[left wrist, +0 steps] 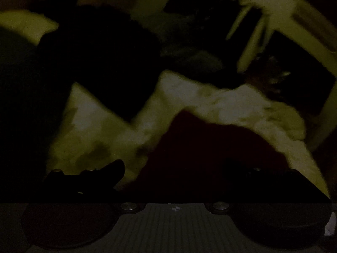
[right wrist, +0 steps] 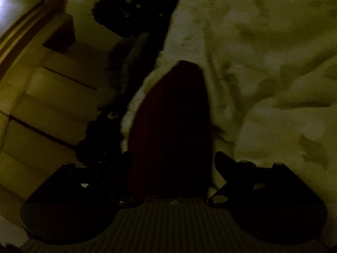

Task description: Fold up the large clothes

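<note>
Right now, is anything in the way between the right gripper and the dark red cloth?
Nothing visible is. The dark red cloth lies on the pale bedding and runs straight back between the fingers of the right gripper, which stand wide apart. The picture is too dark to tell whether they touch it.

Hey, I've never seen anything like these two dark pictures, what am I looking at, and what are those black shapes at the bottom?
These are views from two hand-held tongs, each carrying a wide-angle camera that looks out along its fingers. One picture comes from the left tongs, the other from the right tongs. The black shapes are their fingers. A dark red garment lies on a pale patterned bedspread. The right tongs stand open with the garment between the fingers, seemingly not pinched. The left view is too dark and blurred to tell its grip.
</note>
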The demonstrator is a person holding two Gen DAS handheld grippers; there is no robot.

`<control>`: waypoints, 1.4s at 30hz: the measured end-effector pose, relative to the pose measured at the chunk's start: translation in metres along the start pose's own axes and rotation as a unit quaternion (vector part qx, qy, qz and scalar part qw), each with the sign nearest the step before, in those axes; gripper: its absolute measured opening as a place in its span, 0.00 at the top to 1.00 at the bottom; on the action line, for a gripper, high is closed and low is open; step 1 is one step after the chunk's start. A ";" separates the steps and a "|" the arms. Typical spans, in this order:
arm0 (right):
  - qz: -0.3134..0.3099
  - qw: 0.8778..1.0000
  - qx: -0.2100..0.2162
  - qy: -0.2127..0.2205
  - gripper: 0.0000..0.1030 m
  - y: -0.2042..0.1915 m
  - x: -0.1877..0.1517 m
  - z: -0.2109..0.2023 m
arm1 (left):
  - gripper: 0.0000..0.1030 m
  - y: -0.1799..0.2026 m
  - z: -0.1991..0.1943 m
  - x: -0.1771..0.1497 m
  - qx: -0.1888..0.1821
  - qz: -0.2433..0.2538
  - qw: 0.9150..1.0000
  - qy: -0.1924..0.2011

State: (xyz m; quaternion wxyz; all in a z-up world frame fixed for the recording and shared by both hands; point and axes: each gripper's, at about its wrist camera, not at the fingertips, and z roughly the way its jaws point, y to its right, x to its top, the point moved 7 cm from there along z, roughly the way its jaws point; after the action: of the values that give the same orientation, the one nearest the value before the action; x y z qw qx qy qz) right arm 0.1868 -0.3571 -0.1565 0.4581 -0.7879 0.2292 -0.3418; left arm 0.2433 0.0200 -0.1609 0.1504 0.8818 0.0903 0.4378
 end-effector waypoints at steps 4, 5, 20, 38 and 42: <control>-0.023 0.999 -0.007 -0.028 0.15 -0.010 -0.003 0.035 | 0.00 -0.001 0.019 -0.011 0.008 0.011 0.999 -0.035; -0.030 0.999 -0.011 -0.043 0.15 -0.011 -0.006 0.046 | 0.00 0.001 0.021 -0.011 0.008 0.015 0.999 -0.037; -0.054 0.996 -0.012 -0.067 0.05 0.015 -0.016 0.137 | 0.00 -0.004 0.053 -0.028 0.007 0.007 0.998 -0.067; -0.115 0.992 -0.046 0.006 0.38 -0.063 0.020 0.011 | 0.00 0.125 -0.008 -0.035 -0.162 0.084 0.981 -0.065; -0.107 0.992 -0.050 0.045 0.38 -0.042 0.056 -0.066 | 0.00 0.202 -0.014 -0.056 -0.202 0.135 0.966 -0.091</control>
State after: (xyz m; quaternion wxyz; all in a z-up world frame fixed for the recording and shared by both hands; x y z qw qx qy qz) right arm 0.1765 -0.4121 -0.0785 0.3678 -0.8136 0.1809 -0.4124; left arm 0.2034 -0.1832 -0.1251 0.2721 0.8732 -0.1336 0.3815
